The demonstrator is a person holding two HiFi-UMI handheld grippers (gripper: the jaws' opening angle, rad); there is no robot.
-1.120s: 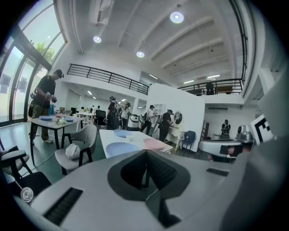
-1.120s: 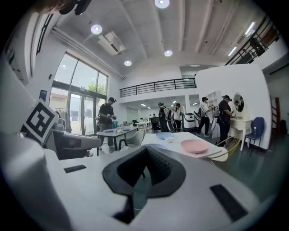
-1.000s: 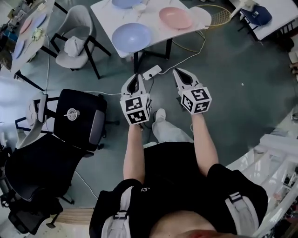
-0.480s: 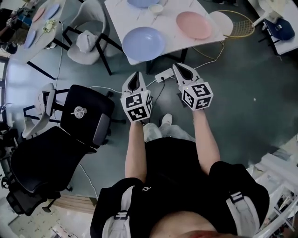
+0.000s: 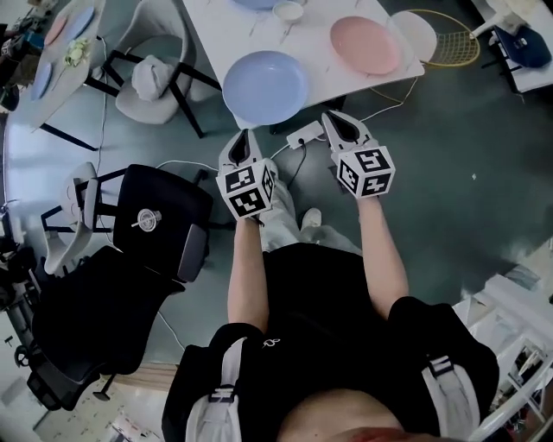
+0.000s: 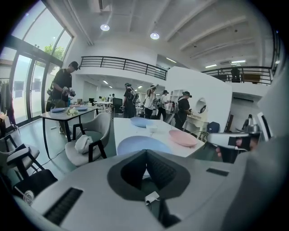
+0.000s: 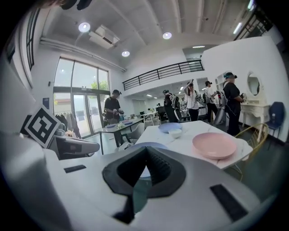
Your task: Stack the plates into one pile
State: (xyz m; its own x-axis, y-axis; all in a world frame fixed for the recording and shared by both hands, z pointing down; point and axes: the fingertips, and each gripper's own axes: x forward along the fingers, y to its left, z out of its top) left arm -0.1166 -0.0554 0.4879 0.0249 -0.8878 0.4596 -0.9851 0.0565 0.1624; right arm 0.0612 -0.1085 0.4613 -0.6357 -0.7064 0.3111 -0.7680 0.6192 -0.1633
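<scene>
Since a second ago the white table (image 5: pixel 346 82) has drawn nearer in the head view, and the gap between its near edge and both grippers is smaller. Left gripper (image 5: pixel 244 136): jaws pressed together, nothing between them, tips just short of the table edge and pointing to 12 o'clock. Right gripper (image 5: pixel 335 121): likewise closed and empty, level with the left one and apart from it, tips just short of the table edge. Blue plate (image 5: pixel 265 87) lies flat on the table's near edge, at 12 o'clock from the left gripper, near it but not touching. Pink plate (image 5: pixel 365 44) lies flat further in, at 1 o'clock from the right gripper and well apart from the blue one. Small white bowl (image 5: pixel 288 11) sits at 12 o'clock beyond the blue plate; a second blue plate (image 6: pixel 142 122) lies behind the bowl at the table's far end, seen best in the left gripper view. The plates are unstacked, each on its own patch of tabletop. Grey chair (image 5: pixel 160 34) stands at 10 o'clock from the left gripper with a white bundle (image 5: pixel 149 76) on its seat. Black office chair (image 5: pixel 160 220) is at 8 o'clock. Power strip (image 5: pixel 302 135) lies on the floor between the two grippers. Badminton racket (image 5: pixel 441 39) lies on the floor at 2 o'clock, past the table's right end.
</scene>
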